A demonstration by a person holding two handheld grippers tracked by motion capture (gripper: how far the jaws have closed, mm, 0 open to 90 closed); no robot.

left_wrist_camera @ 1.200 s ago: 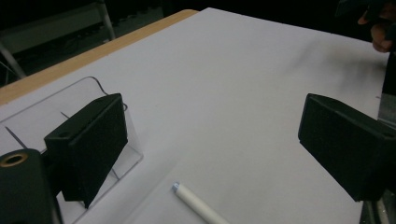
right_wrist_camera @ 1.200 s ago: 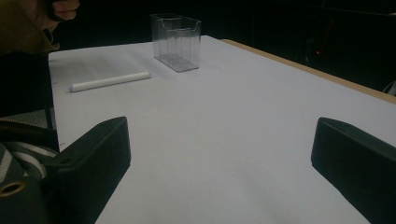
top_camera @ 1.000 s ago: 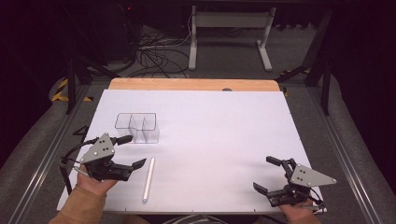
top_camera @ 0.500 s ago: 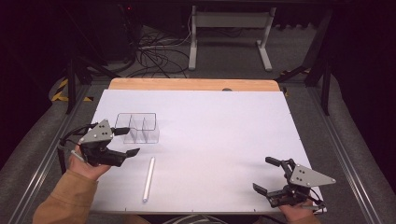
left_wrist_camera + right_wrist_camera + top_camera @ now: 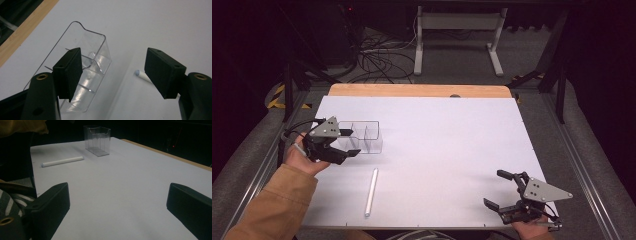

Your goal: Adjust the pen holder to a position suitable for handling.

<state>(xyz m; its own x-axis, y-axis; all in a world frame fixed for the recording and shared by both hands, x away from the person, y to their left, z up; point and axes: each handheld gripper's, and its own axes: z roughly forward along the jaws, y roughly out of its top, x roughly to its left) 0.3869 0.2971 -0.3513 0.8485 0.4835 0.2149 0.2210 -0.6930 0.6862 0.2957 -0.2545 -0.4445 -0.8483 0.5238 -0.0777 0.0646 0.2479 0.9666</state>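
While the left gripper hangs over the near-left part of the white table, its jaws stand wide apart with nothing between them, one jaw level with the clear plastic box and the other just past the box's near side. Seen in the left gripper view, the box is a transparent, open-topped holder with thin dividers inside, standing upright on the white surface, and one black pad overlaps its wall in that view; whether the pad touches the plastic cannot be told. A white stick, like a piece of chalk, lies flat on the table nearer the person than the box and apart from it; its rounded tip peeks out beside the other pad. At the near-right corner, the right gripper is held low in the person's hand, its jaws also spread wide and empty. From the right gripper view the stick and the box sit far across the table, well apart from that gripper. A tan sleeve covers the left forearm.
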